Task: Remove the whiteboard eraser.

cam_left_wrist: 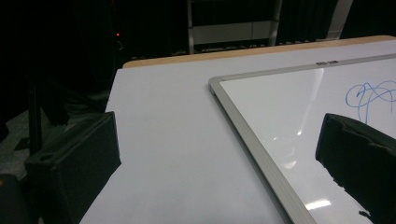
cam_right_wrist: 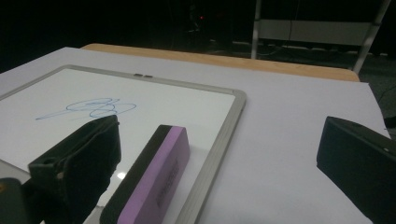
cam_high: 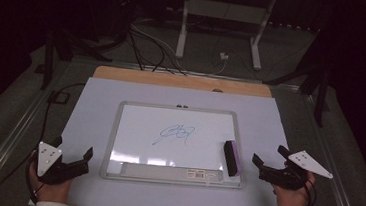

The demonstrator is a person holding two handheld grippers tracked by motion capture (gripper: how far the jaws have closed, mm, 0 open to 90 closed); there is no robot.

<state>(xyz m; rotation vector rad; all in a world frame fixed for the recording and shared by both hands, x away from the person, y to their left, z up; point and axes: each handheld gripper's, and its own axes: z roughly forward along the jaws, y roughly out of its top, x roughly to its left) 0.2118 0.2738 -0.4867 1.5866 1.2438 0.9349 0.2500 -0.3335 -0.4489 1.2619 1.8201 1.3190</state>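
White table (cam_high: 88,185) flanks whiteboard (cam_high: 138,129) (eraser (cam_high: 231,157) inside right edge); both grippers gape.

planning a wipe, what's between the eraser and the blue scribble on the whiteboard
Only bare white surface of the whiteboard lies between the eraser and the blue scribble; the high view shows that stretch.

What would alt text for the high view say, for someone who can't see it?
A silver-framed whiteboard with a blue scribble lies on a pale table, a purple-and-black eraser along its right edge. A person's hands hold the open left gripper and right gripper at either side.
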